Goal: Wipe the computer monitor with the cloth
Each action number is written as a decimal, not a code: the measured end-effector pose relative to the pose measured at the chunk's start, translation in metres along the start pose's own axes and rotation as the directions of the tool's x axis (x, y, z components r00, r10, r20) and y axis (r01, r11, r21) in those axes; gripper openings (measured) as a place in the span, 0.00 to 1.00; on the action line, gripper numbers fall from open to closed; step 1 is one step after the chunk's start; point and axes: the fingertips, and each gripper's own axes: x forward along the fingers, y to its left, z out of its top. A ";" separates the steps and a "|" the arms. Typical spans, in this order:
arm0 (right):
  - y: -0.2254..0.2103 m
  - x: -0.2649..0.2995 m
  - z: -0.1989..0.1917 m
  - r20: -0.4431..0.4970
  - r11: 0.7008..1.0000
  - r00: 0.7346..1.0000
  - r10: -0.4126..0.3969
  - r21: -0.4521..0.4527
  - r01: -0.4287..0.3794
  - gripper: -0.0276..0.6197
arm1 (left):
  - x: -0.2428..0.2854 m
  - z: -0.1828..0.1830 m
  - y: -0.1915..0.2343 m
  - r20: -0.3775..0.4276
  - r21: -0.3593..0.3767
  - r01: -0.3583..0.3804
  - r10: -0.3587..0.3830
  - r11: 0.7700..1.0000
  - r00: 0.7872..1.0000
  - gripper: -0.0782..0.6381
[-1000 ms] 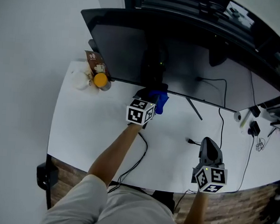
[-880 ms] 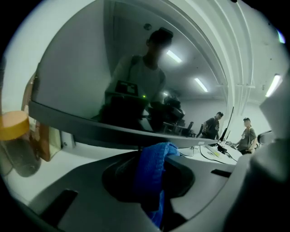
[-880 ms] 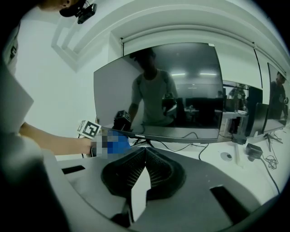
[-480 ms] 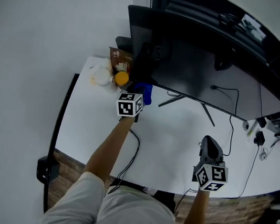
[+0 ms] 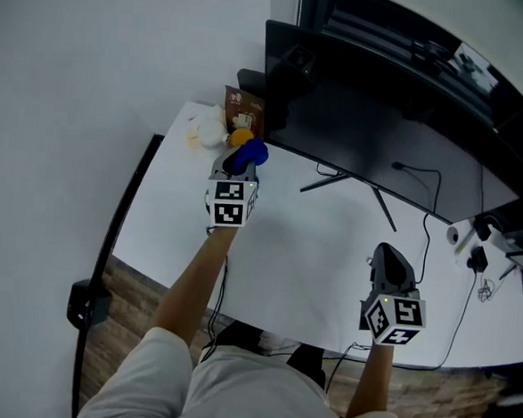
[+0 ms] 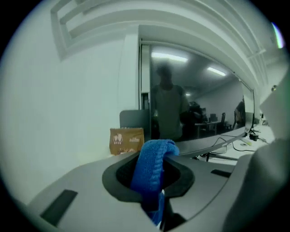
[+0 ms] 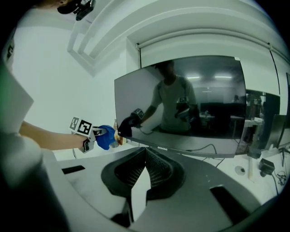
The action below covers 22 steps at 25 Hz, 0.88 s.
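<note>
A wide dark computer monitor (image 5: 373, 140) stands on a thin stand at the back of the white desk (image 5: 311, 261). My left gripper (image 5: 235, 169) is shut on a blue cloth (image 5: 247, 153) just off the monitor's left end. In the left gripper view the cloth (image 6: 152, 174) is pinched between the jaws, with the monitor (image 6: 190, 108) ahead. My right gripper (image 5: 389, 268) hovers over the desk's front right, shut with nothing in it. From the right gripper view the monitor (image 7: 181, 99) fills the middle and the blue cloth (image 7: 106, 137) shows at its left end.
A brown carton (image 5: 243, 111), an orange round thing (image 5: 240, 137) and a white wad (image 5: 207, 133) sit at the desk's far left corner. Cables (image 5: 421, 184) trail under the monitor. Small white devices (image 5: 461, 235) lie at the right. The desk's front edge is near my body.
My left gripper has carried the blue cloth leftward from under the monitor's middle to its left end. The right gripper has stayed put. My head has turned, which shifts the scene.
</note>
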 end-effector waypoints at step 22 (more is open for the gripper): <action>-0.116 -0.167 0.138 0.246 0.976 0.965 -0.090 -0.173 0.135 0.06 | -0.198 0.199 -0.259 0.201 0.324 0.300 -0.376 0.897 0.905 0.22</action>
